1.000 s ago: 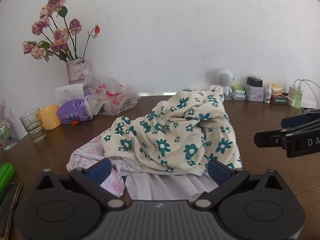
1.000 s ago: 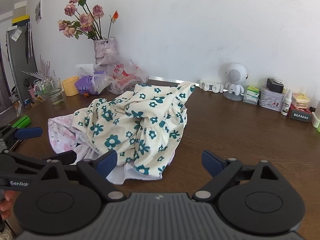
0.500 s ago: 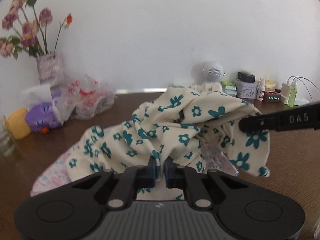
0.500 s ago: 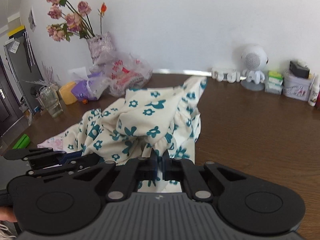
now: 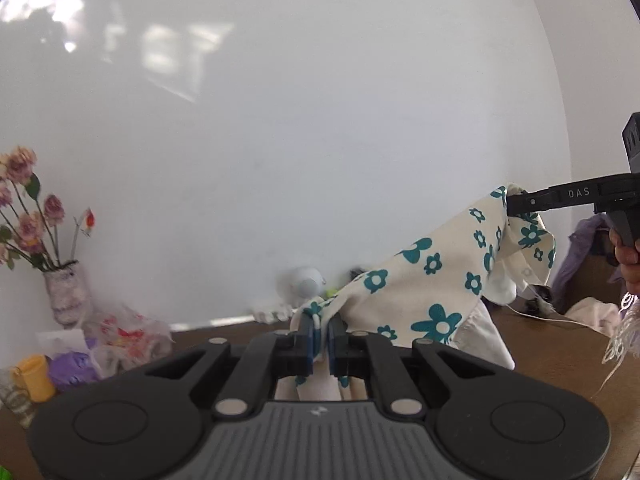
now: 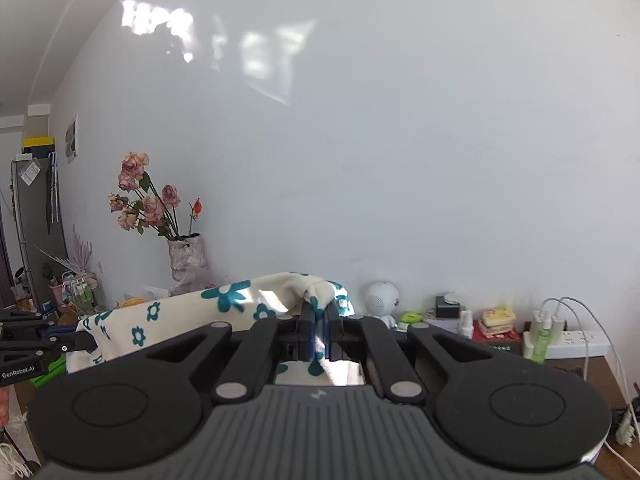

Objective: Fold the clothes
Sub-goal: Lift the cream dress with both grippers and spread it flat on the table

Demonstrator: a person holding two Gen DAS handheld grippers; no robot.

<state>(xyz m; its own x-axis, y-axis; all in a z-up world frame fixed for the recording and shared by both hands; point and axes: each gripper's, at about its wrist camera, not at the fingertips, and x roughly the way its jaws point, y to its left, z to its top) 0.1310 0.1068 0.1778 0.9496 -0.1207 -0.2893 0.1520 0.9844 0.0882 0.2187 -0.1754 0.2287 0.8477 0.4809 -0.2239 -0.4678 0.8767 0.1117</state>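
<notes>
A cream garment with teal flowers (image 5: 436, 280) hangs stretched in the air between my two grippers. My left gripper (image 5: 320, 330) is shut on one edge of it. The right gripper (image 5: 510, 204) shows at the far right of the left wrist view, pinching the higher corner. In the right wrist view the right gripper (image 6: 320, 320) is shut on a bunched fold of the floral garment (image 6: 180, 316), and the left gripper (image 6: 90, 342) holds the far end at the left edge. The rest of the clothes pile is hidden below both views.
A vase of dried roses (image 6: 186, 258) stands by the white wall, with plastic bags (image 5: 124, 330) and a yellow cup (image 5: 34, 376) beside it. A small white robot figure (image 6: 382, 300), tins, bottles and a power strip (image 6: 576, 344) line the back of the brown table (image 5: 552, 344).
Both grippers went from open above the pile to shut on the floral garment, then rose and drew apart. The garment lifted off the table and now hangs spread between them.
</notes>
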